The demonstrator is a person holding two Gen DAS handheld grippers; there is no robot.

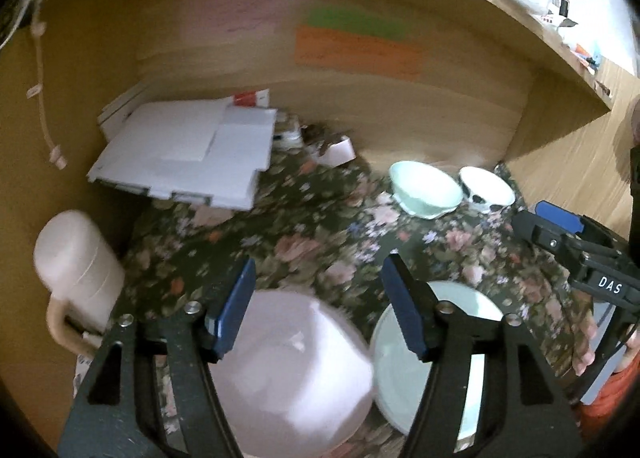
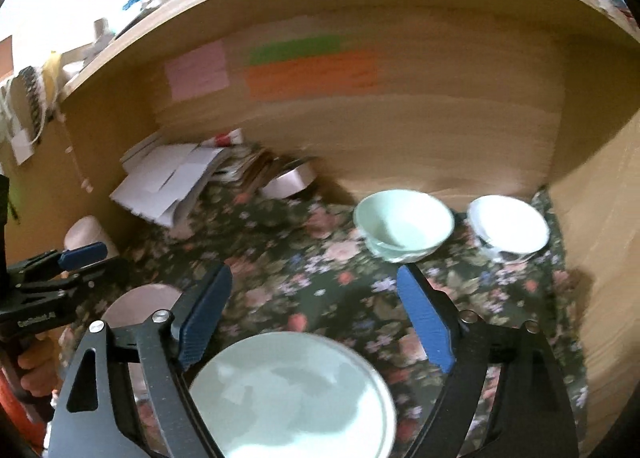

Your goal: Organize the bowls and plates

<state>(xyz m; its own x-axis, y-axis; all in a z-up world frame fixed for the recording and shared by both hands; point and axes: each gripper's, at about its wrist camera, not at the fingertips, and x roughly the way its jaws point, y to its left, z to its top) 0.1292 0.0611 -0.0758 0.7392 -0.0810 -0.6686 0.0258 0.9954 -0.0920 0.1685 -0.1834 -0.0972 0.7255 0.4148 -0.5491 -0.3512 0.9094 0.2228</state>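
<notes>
Both grippers hang above the flowered cloth inside the wooden alcove, each over a plate lying flat on the cloth. The left gripper has its blue pads spread, with nothing between them; the pink plate lies below it at 6 o'clock in the left wrist view, untouched. The right gripper is spread wider and also empty, with the pale green plate beneath it at 6 o'clock in its own view. The two plates sit side by side, just beside each other, pink on the left.

The green bowl and the white bowl stand upright, near one another, at about 1 o'clock against the back wall, well apart from the plates.

I judge the plates set down and released, so the plate step looks finished. Next probably come the bowls: one gripper would reach toward 1 o'clock, fingers wide enough to straddle a rim, then lift one bowl to nest it in the other. A thin rim may slip in a shallow pinch
</notes>
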